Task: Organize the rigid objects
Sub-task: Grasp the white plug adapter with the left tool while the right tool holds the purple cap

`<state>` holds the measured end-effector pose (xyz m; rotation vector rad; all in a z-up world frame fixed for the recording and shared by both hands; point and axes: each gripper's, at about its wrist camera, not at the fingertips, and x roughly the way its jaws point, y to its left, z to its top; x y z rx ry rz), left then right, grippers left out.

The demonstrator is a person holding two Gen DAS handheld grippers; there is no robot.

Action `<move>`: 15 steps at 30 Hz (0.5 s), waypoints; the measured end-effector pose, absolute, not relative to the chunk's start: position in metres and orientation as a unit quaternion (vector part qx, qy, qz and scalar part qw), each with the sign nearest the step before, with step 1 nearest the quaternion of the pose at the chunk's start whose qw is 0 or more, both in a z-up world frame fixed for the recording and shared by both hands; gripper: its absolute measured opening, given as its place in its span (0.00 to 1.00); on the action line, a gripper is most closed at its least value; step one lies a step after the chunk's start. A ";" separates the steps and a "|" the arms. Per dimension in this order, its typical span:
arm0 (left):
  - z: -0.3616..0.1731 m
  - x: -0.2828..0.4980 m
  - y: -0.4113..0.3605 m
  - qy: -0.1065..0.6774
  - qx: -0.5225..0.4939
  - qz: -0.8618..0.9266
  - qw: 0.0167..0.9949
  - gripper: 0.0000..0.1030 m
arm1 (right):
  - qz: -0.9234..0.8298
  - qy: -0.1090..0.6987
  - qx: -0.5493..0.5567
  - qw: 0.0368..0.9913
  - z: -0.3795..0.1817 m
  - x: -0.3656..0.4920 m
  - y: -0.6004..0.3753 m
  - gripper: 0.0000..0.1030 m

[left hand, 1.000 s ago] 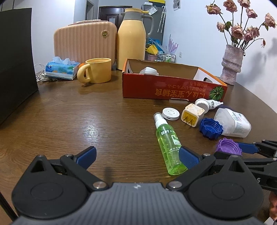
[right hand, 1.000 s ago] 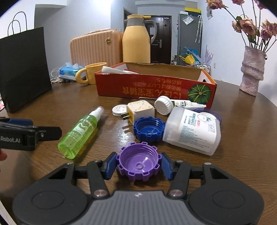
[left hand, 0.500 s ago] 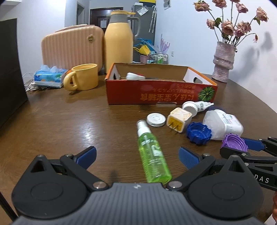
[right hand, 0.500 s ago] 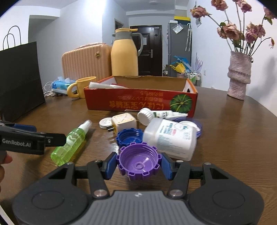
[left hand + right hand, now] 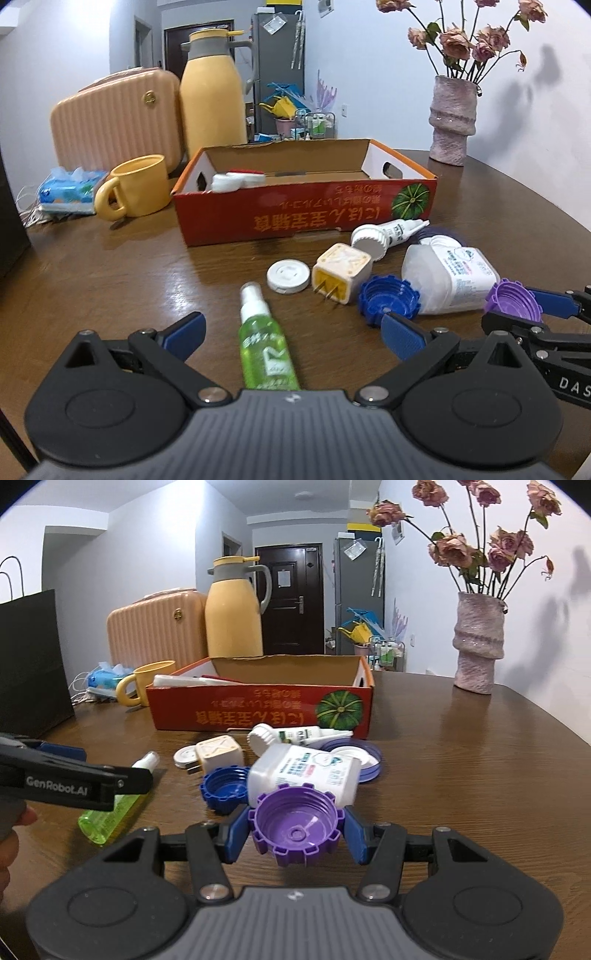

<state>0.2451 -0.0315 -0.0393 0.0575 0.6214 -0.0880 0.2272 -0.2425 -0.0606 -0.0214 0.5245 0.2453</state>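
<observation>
Above the brown wooden table | right gripper clamps a purple notched plastic cap | left gripper spread wide, empty, astride a green spray bottle

The wooden table is showing a glossy, reflective finish. The box is appearing as printed cardboard. The purple cap and green spray bottle are looking like smooth plastic; the vase is probably rough-textured.
</observation>
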 end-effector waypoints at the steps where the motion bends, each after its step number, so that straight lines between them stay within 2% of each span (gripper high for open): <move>1: -0.038 0.248 -0.034 0.304 0.030 -0.044 0.951 1.00 | 0.119 0.258 -0.010 0.959 -0.060 0.227 -0.244 0.52; 9: -0.033 0.277 -0.050 0.309 0.050 -0.055 0.948 1.00 | 0.105 0.253 -0.005 0.962 -0.059 0.233 -0.258 0.52; 15: -0.036 0.305 -0.056 0.328 0.071 -0.054 0.940 0.93 | 0.094 0.253 -0.001 0.963 -0.061 0.241 -0.267 0.52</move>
